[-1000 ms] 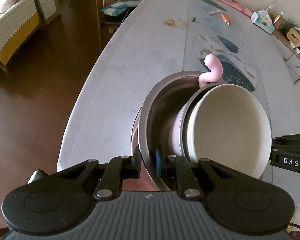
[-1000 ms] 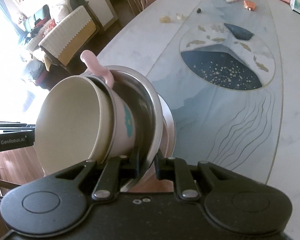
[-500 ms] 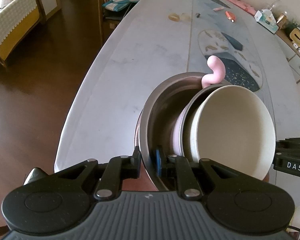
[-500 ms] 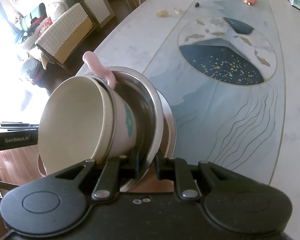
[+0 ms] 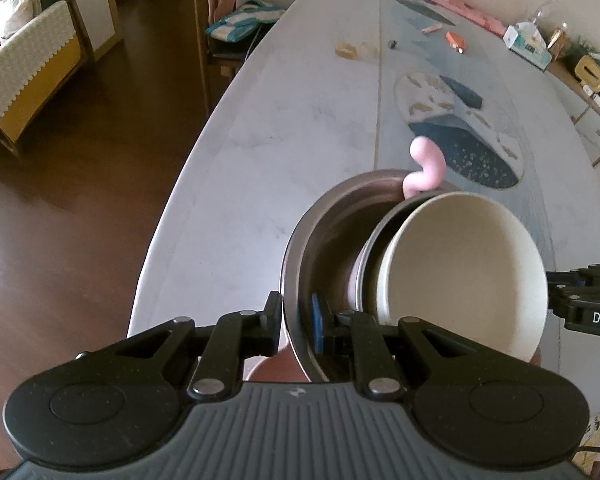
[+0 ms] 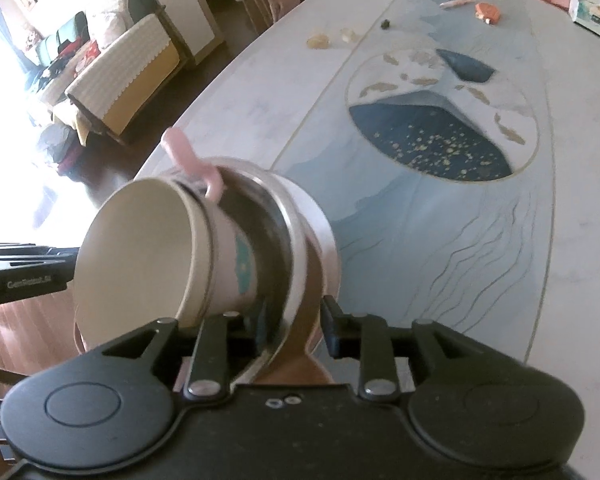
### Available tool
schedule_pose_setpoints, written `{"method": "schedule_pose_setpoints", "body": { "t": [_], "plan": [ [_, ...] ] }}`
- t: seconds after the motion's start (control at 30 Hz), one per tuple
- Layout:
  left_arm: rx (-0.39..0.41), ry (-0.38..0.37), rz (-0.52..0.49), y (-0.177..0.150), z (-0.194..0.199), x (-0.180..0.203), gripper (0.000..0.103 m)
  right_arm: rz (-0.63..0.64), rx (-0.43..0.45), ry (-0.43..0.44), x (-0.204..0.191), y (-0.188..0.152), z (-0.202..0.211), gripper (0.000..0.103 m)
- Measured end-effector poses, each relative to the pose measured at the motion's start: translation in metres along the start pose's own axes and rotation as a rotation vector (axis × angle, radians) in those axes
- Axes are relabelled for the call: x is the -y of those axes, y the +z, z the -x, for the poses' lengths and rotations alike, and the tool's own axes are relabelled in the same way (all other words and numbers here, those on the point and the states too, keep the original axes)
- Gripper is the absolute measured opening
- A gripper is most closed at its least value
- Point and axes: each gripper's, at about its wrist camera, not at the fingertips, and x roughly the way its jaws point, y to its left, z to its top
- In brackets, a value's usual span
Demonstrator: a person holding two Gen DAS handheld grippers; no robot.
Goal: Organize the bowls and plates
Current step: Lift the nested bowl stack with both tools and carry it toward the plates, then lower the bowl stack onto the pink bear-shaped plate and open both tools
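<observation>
We hold the left tongs (image 5: 296, 324) clamped on the rim of the steel bowl (image 5: 320, 220), one finger outside the wall and the blue-padded one inside. Our right tongs (image 6: 290, 330) straddle the opposite part of that same rim, but their jaws are opening: the right finger (image 6: 329, 324) stands clear of the bowl, with a gap showing on that side, so the rim lies between the fingers without being pressed.

The steel bowl is tipped on its side, its mouth turned toward the left tongs. Inside it sits a pink cup (image 6: 236, 260) with a teal mark on its wall and a curled pink handle (image 5: 426, 168) poking up past the steel rim. A cream bowl (image 5: 464, 272) nests inside the cup and juts out beyond the steel bowl's mouth. A pale pink plate (image 6: 320, 224) lies against the steel bowl's back.

Beyond the steel bowl stretches the grey table (image 5: 284, 120), with a round dark-blue inlay (image 6: 440, 136) on its top.
</observation>
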Motion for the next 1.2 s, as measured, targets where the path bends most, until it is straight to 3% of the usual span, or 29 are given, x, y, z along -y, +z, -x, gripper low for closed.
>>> {"method": "schedule_pose_setpoints", "body": {
  "t": [0.43, 0.6, 0.8, 0.83, 0.9, 0.97, 1.2],
  "plan": [
    [0.102, 0.004, -0.028, -0.007, 0.032, 0.008, 0.014, -0.015, 0.073, -0.017, 0.011, -0.009, 0.032, 0.038],
    [0.165, 0.004, -0.051, -0.012, 0.055, 0.017, 0.014, 0.014, 0.146, -0.011, 0.005, -0.016, 0.057, 0.042],
    [0.242, -0.019, -0.076, -0.021, 0.084, 0.034, 0.015, 0.079, 0.257, -0.019, -0.007, -0.03, 0.089, 0.056],
    [0.253, -0.024, -0.077, -0.023, 0.088, 0.036, 0.017, 0.089, 0.271, -0.02, -0.008, -0.032, 0.093, 0.058],
    [0.276, -0.035, -0.076, -0.027, 0.096, 0.041, 0.033, 0.1, 0.303, -0.025, -0.011, -0.038, 0.102, 0.063],
    [0.31, -0.042, -0.076, -0.033, 0.105, 0.045, 0.066, 0.111, 0.337, -0.028, -0.013, -0.044, 0.11, 0.065],
    [0.391, -0.045, -0.106, -0.051, 0.125, 0.057, 0.079, 0.148, 0.43, -0.038, -0.024, -0.063, 0.129, 0.085]
  ]
}}
